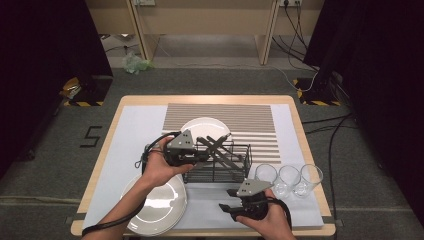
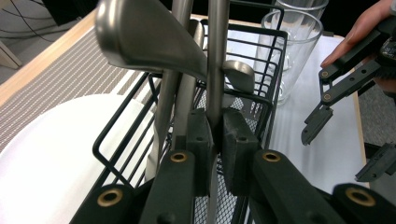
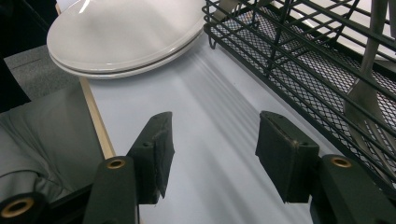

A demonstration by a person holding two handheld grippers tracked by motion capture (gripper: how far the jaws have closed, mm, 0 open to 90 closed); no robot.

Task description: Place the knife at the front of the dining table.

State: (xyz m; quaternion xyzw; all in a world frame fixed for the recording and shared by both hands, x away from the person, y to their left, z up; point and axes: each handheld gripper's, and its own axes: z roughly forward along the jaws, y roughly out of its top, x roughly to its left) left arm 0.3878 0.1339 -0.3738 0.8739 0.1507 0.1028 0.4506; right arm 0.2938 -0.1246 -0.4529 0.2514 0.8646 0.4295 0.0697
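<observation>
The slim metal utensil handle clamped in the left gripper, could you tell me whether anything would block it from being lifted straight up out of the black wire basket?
Possibly. The left gripper is shut on the slim metal utensil handle, and other metal utensils lean against and cross it inside the black wire basket. They could drag along. Nothing visible covers the basket's open top.

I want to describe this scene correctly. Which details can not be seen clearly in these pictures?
- Left gripper view: the lower end of the utensil handle held by the left gripper is hidden behind its jaws.
- High view: the utensil types in the wire basket are too small to tell.
- Right gripper view: the plate stack is cut off by the top edge.
</observation>
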